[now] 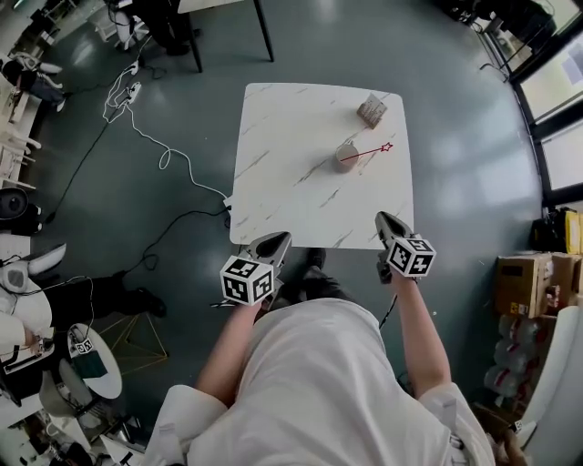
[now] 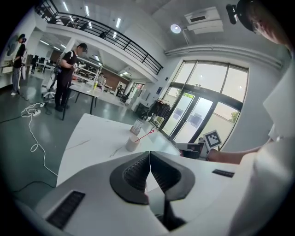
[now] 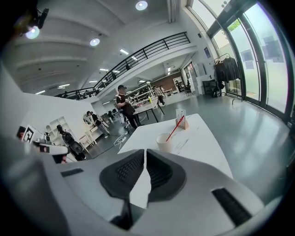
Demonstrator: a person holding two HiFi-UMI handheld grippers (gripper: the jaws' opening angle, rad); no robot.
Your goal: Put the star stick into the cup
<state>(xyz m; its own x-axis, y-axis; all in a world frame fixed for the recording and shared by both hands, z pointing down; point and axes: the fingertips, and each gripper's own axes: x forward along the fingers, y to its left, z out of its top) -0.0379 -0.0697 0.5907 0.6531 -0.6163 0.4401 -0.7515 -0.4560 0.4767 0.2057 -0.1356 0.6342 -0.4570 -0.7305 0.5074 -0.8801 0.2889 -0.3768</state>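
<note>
You have bright, even light here. Daylight comes through the windows (image 2: 203,106) beyond the table (image 1: 273,173), and ceiling lamps (image 3: 141,5) above it make small glare spots. All views bend strongly at the edges; both gripper views have dark round corners.

There is one table (image 1: 291,182). On the table stand one cup (image 1: 345,157), one star stick (image 1: 369,152) and one small box (image 1: 372,110). At the table's near edge are two: the left hand-held gripper (image 1: 281,240) and the right hand-held gripper (image 1: 383,219).
</note>
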